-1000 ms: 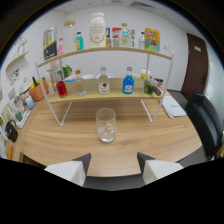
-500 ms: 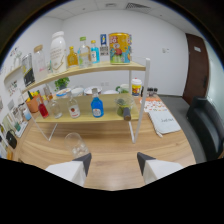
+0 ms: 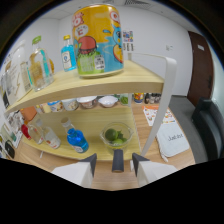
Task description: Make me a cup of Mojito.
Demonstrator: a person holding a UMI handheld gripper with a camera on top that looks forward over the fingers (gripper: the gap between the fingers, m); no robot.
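My gripper (image 3: pixel 114 167) is open, with nothing held; its two pale fingers (image 3: pixel 82 169) point at the right end of a wooden two-level shelf (image 3: pixel 95 82). Just ahead of the fingertips, on the lower board, a clear glass bowl with green limes (image 3: pixel 116 135) stands. To its left is a bottle of blue liquid (image 3: pixel 76 137). A large yellow cartoon-printed can (image 3: pixel 98 40) sits on the upper board above the bowl. Left of it on the upper board are a small blue bottle (image 3: pixel 68 54) and clear bottles (image 3: pixel 37 67).
White shelf legs (image 3: pixel 162 95) frame the right end. Small bowls (image 3: pixel 90 102) line the back of the lower board. More bottles (image 3: pixel 37 134) stand lower left. A white paper or bag (image 3: pixel 172 140) lies on the table right, near a dark chair (image 3: pixel 210 125) and brown door (image 3: pixel 202 60).
The gripper has moved forward and to the right, closing in on the shelf's right end. The drinking glass on the table has dropped out of view; the lime bowl is now just ahead.
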